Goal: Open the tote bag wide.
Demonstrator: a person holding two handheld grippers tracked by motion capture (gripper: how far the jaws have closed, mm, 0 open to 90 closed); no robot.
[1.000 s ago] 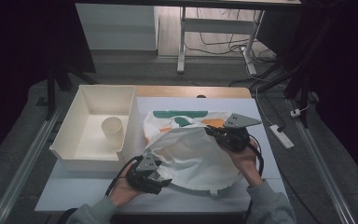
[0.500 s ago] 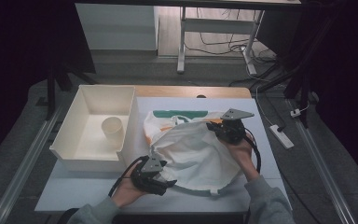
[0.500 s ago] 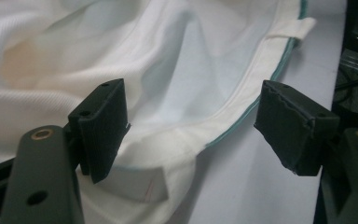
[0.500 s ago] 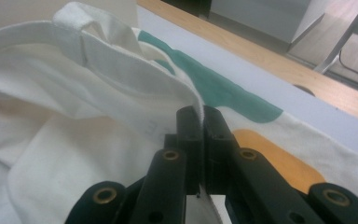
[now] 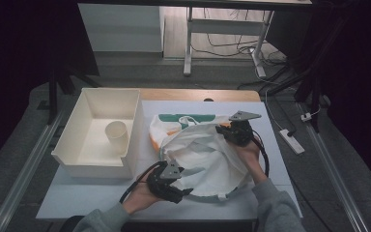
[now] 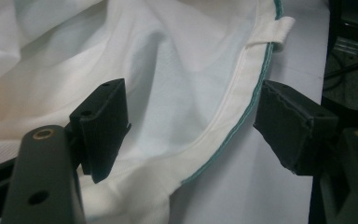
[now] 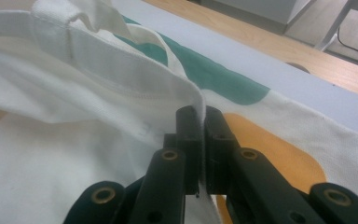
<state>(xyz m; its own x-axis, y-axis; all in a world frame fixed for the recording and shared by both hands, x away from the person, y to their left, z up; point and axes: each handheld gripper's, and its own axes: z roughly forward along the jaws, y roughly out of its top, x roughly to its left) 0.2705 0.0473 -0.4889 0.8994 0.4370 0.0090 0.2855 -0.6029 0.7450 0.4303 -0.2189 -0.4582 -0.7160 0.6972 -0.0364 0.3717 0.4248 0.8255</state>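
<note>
**Bag rim pinched on the right, left tongs wide open at the hem**

Pale grey-blue surface (image 5: 96, 195) with a wooden strip along its far edge; dark room around it, cables and a power strip on the floor to the right.

White cloth tote bag (image 5: 207, 154) lies crumpled at the middle of the surface, just right of the tray. Its far panel carries a green band and an orange patch. A thin green line of stitching runs along the hem, and a short cloth loop sticks out from the near edge.

Right tongs (image 7: 203, 122): jaws pressed together, a fold of the bag's top rim clamped between them. In the high view the right tongs (image 5: 227, 131) sit at the bag's far right edge, with the rim lifted off the surface there.

Left tongs (image 6: 191, 128): jaws stand wide apart, nothing gripped. The bag's stitched hem runs through the gap between them, with no pad pressing on the cloth. In the high view the left tongs (image 5: 176, 186) are at the bag's near left edge.

White rectangular tray (image 5: 70, 159) stands on the left part of the surface, apart from the bag. A cream paper cup (image 5: 116, 137) stands upright inside it, near its right wall.
</note>
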